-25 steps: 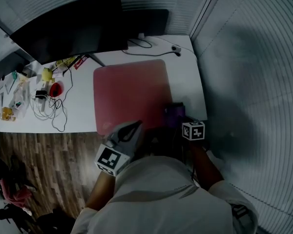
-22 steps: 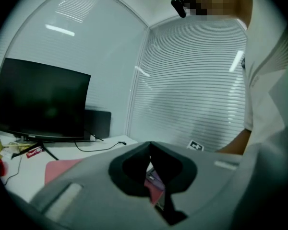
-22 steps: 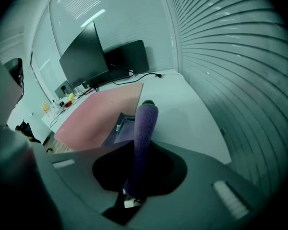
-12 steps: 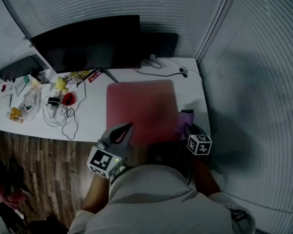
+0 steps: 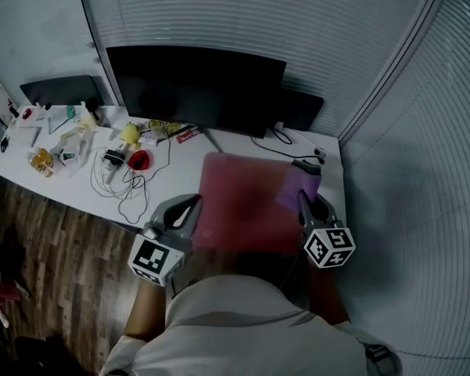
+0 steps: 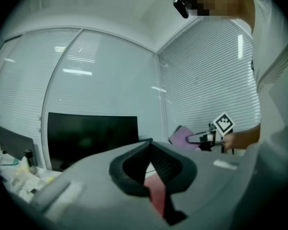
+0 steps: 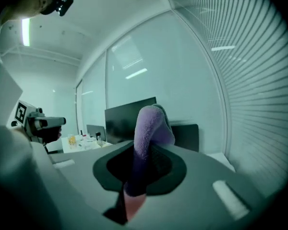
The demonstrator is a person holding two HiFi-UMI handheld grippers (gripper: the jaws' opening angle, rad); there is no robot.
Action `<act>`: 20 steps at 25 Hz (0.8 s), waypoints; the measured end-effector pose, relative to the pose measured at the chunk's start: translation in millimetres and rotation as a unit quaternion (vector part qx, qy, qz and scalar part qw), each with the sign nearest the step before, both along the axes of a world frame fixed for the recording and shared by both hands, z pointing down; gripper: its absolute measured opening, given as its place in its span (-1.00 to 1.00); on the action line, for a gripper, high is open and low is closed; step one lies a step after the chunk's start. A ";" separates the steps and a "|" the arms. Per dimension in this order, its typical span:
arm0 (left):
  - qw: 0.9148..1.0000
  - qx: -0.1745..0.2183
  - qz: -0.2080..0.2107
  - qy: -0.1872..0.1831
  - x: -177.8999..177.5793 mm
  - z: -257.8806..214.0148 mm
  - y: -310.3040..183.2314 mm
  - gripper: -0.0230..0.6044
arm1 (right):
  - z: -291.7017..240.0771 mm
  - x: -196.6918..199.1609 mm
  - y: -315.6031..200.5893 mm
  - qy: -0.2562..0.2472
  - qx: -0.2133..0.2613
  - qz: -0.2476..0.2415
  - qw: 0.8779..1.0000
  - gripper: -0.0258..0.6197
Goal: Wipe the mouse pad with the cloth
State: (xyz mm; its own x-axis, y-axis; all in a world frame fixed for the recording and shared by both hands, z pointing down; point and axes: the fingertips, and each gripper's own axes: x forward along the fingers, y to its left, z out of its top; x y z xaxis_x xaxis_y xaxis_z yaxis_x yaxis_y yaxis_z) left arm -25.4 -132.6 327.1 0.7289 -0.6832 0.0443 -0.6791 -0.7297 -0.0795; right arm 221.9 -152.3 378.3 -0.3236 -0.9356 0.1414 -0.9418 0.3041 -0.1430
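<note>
The pink mouse pad (image 5: 239, 202) lies flat on the white desk (image 5: 172, 180) in front of the monitor. My right gripper (image 5: 305, 200) is shut on the purple cloth (image 5: 299, 185), which hangs over the pad's right edge; in the right gripper view the cloth (image 7: 151, 126) stands up out of that gripper (image 7: 143, 150). My left gripper (image 5: 193, 204) hovers at the pad's left front corner, shut and holding nothing. In the left gripper view its tips (image 6: 151, 145) meet, the pad (image 6: 157, 196) shows below them, and the right gripper (image 6: 201, 138) holds the cloth (image 6: 184, 134) in the air.
A wide black monitor (image 5: 196, 84) stands behind the pad, with a dark object (image 5: 301, 110) beside it. Tangled cables (image 5: 121, 185), a red item (image 5: 139, 160) and small clutter (image 5: 55, 151) cover the desk's left half. Blinds close off the right side. Wooden floor (image 5: 47, 249) lies below the desk.
Both grippers have lifted off the desk and spread apart. The cloth rose from the pad's near right corner with the right gripper. The head view tilted up, showing more of the desk and monitor.
</note>
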 end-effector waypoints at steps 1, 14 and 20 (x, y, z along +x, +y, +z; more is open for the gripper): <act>1.000 0.001 -0.008 0.003 -8.1 -1.0 -2.0 -0.92 | -12.9 -10.8 -0.9 0.006 0.015 -0.011 1.000 -0.78; 1.000 -0.012 -0.005 0.020 -26.0 2.6 -0.5 -0.92 | -32.3 -51.8 4.1 -0.013 0.027 -0.043 0.999 -0.78; 0.999 -0.022 -0.002 0.024 -19.0 6.7 6.0 -0.92 | -14.4 -44.0 14.4 -0.002 0.006 -0.039 0.999 -0.78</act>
